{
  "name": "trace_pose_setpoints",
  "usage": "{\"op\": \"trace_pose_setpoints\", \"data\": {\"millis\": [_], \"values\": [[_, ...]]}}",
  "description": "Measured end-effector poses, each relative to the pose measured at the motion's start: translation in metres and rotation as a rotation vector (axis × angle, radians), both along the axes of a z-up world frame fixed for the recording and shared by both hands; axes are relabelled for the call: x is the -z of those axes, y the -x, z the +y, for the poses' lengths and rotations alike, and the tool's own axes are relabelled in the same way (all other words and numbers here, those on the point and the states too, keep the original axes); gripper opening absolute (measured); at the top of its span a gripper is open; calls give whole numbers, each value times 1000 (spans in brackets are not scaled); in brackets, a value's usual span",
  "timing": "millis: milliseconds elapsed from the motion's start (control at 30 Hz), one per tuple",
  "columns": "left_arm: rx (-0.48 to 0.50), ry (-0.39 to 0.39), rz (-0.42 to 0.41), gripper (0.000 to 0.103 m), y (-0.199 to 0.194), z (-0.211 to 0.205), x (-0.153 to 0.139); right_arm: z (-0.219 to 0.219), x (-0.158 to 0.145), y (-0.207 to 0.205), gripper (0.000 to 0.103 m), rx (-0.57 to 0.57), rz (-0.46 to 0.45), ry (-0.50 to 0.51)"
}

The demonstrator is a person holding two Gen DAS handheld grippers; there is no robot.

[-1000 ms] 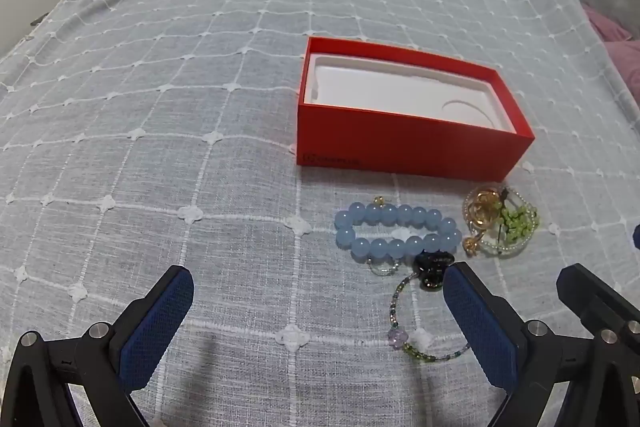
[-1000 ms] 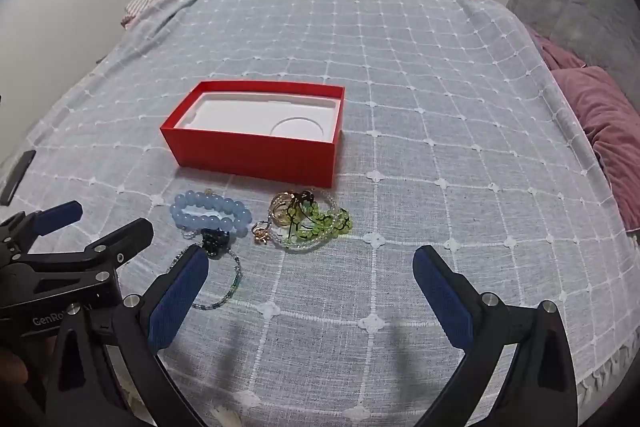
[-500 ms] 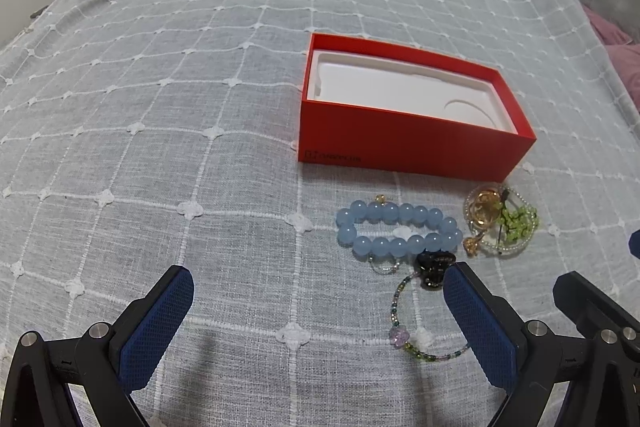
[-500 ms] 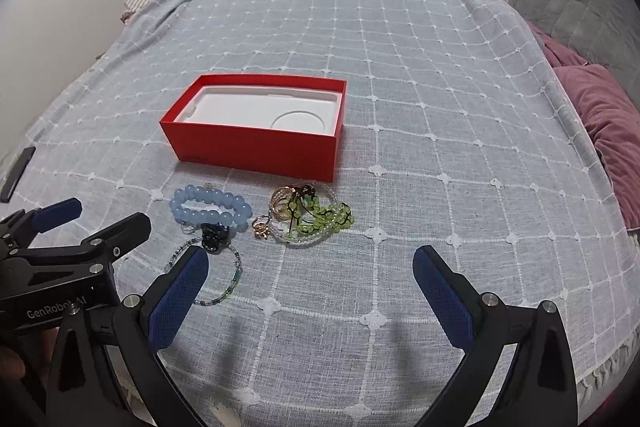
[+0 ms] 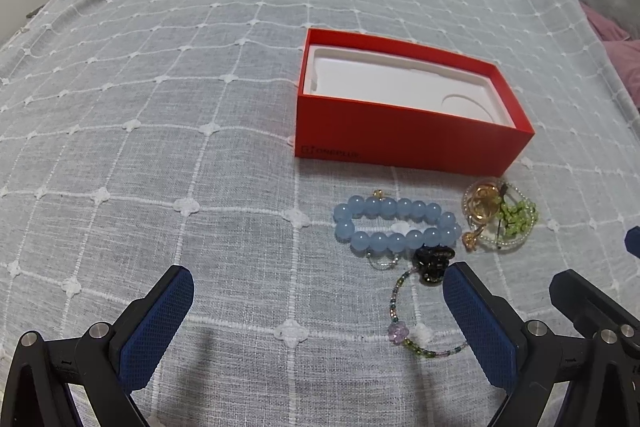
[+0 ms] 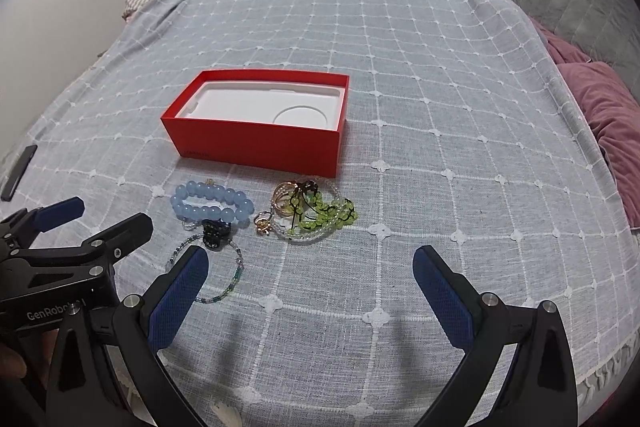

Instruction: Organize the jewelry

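An open red box with a white insert sits on the bed; it also shows in the right wrist view. In front of it lie a blue bead bracelet, a thin beaded strand with a black charm, and a tangle of gold rings and green beads. My left gripper is open and empty, just short of the strand. My right gripper is open and empty, near the green tangle.
A grey-blue checked bedspread covers the bed. Pink and grey pillows lie at the right. A dark flat object lies at the left edge. The left gripper's body shows in the right wrist view.
Both views have shifted slightly, with the box and jewelry a little lower in frame. Both grippers stay open and nothing on the bed has moved.
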State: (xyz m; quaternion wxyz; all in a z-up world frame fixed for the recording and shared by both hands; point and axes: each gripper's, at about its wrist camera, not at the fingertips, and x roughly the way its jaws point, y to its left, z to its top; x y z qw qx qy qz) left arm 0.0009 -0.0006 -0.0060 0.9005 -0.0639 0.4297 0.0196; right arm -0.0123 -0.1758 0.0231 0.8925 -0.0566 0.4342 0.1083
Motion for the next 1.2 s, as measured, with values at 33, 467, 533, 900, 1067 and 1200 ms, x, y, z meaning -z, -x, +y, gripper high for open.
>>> {"op": "trace_pose_setpoints", "data": {"millis": [33,467,533,900,1067,1200], "values": [[1,-11,7,102,0,0,0,0,0,0,103,0,-3,11],[4,-36,-12,102,-1,-2,1,-1,0,0,103,4,-14,-7],[5,-38,-17,102,-1,-2,1,-1,0,0,103,6,-17,-4],[49,41,42,90,-3,-1,5,-28,-2,-19,103,33,48,-126],[126,70,97,75,-1,-11,8,-38,2,-27,90,43,98,-183],[228,83,146,71,1,-30,14,-36,8,-28,80,37,129,-195]]}}
